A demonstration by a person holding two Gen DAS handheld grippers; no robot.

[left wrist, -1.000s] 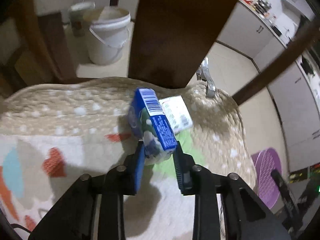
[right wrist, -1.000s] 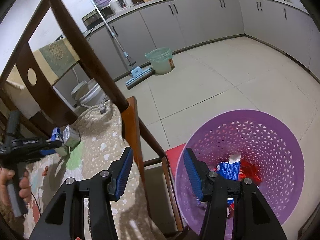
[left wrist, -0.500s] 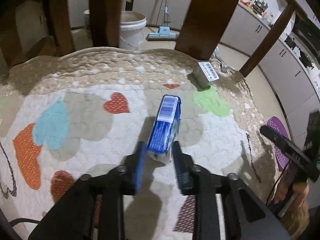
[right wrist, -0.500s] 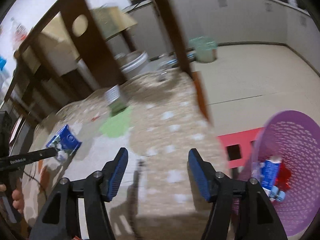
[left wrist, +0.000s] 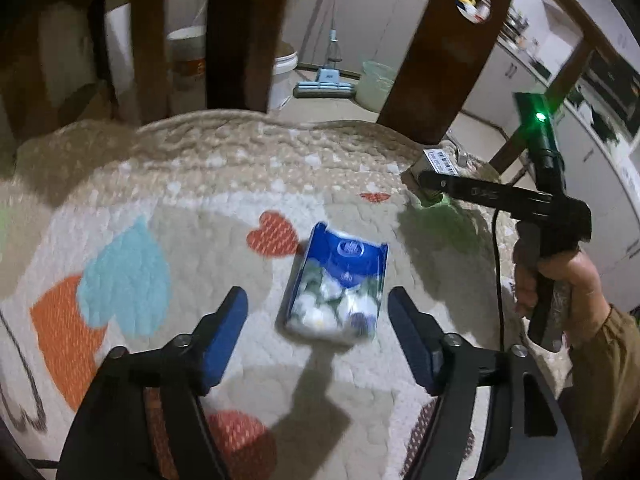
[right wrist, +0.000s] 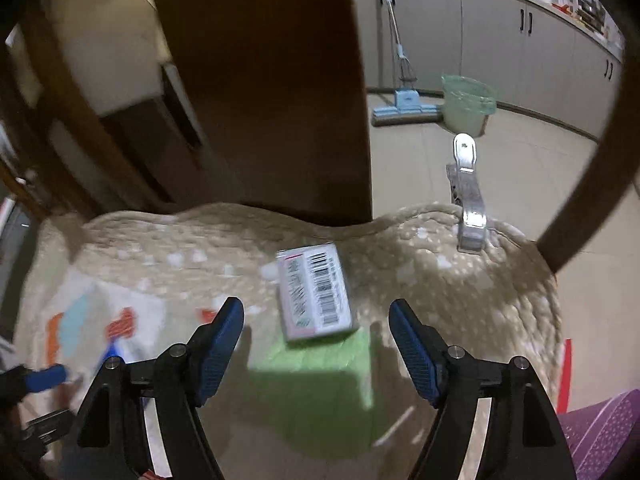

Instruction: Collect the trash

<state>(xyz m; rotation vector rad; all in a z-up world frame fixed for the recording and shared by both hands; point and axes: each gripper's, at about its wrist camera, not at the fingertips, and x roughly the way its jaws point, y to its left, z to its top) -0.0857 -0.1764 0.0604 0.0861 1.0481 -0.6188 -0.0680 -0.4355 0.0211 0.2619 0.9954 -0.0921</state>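
Note:
A blue and white carton lies flat on the patterned chair cushion, just ahead of my left gripper, which is open and empty. A small white box with barcodes lies on the same cushion near the chair back, just ahead of my open, empty right gripper. The white box also shows in the left wrist view, with the right gripper reaching at it. The left gripper's blue pad shows at the lower left of the right wrist view.
Dark wooden chair-back slats rise behind the cushion. A metal clip is clamped on the cushion's far edge. A purple basket rim sits low right. A mop, a green bin and a white bucket stand on the floor.
My left gripper has opened and let go of the blue carton, which now lies flat on the cushion. My right gripper has swung from the purple basket to the white box.

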